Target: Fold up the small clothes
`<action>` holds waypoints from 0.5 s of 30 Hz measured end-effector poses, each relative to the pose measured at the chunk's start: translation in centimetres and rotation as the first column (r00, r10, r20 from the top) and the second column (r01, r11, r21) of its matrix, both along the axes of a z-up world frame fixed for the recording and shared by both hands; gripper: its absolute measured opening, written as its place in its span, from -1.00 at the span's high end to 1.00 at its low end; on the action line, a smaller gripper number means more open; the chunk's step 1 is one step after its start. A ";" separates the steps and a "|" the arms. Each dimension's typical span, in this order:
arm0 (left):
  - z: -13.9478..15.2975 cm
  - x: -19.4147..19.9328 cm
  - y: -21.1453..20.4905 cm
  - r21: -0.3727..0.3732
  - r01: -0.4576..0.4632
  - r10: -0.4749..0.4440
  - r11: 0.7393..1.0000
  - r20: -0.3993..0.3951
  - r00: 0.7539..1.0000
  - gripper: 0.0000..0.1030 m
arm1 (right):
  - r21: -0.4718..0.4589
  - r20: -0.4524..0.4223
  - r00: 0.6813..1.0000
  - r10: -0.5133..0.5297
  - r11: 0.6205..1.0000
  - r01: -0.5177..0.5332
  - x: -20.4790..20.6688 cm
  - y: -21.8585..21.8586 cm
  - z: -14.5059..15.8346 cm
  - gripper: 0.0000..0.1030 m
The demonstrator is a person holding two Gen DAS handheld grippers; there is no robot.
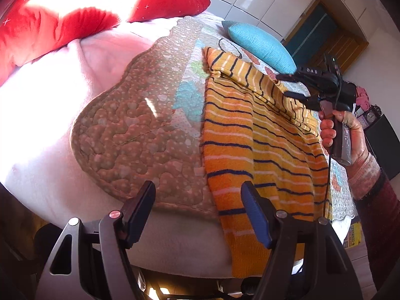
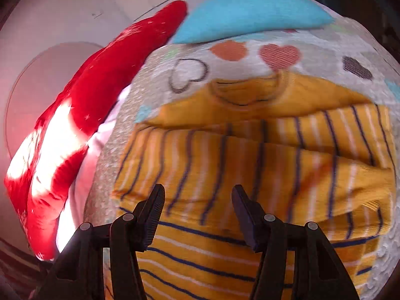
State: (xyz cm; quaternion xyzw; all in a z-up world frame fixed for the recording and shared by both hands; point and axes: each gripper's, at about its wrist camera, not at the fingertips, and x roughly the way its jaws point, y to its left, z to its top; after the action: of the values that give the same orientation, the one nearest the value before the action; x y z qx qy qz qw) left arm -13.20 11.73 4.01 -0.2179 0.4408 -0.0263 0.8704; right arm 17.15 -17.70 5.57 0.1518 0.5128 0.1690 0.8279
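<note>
One striped sweater lies on the bed, on the quilt, and its hem hangs over the near edge of the bed. Its neck points toward the blue pillow at the far end. A sleeve is folded across the body, seen as a band of stripes running the other way in the right wrist view.

The left gripper hovers at the near edge, jaws standing well apart with nothing between them; one finger sits over the quilt, the other over the sweater's hem side. To its left there is a broad stretch of bare quilt and pale blanket, plenty of room.

The right gripper hangs over the sweater's middle, jaws parted and gripping nothing, cloth only beneath them. From the left wrist view the same tool is over the sweater's far side edge, a hand around its handle. The right wrist picture is blurred.

Count: one sweater, one blue pillow, one red cushion at the far left corner, one quilt, two grippers. The strip of quilt beyond the sweater's right side is narrow, close to the bed's edge.
</note>
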 end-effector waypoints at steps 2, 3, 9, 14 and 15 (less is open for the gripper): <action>0.2 0.1 -0.4 0.004 0.010 -0.010 1.000 0.002 1.000 -0.35 | -0.032 -0.065 0.987 -0.147 0.989 0.145 0.5 -6.9 -1.5 -0.13; 0.3 0.1 -0.5 0.006 0.013 -0.013 1.000 0.003 1.000 -0.35 | -0.020 -0.071 0.978 -0.194 0.981 0.193 0.3 -10.2 -1.8 0.23; 0.6 0.3 -0.8 0.026 0.006 -0.006 1.000 -0.004 1.000 -0.37 | -0.071 0.005 0.915 -0.403 0.913 0.403 -4.2 -22.5 1.6 -0.27; 0.1 1.0 -1.3 0.003 0.023 -0.023 1.000 -0.019 1.000 -0.38 | 0.063 -0.001 0.940 -0.342 0.938 0.341 -10.3 -25.2 3.1 -0.28; 0.0 1.3 -1.4 -0.011 0.033 -0.033 0.999 -0.016 0.999 -0.38 | 0.083 -0.005 0.950 -0.313 0.946 0.313 -11.7 -24.9 3.0 -0.28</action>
State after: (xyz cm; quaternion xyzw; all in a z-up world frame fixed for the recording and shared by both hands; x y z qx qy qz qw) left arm -11.91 10.35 3.96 -0.2155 0.4513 -0.0412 0.8650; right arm 5.42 -42.62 8.54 0.2646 0.4713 0.0572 0.8394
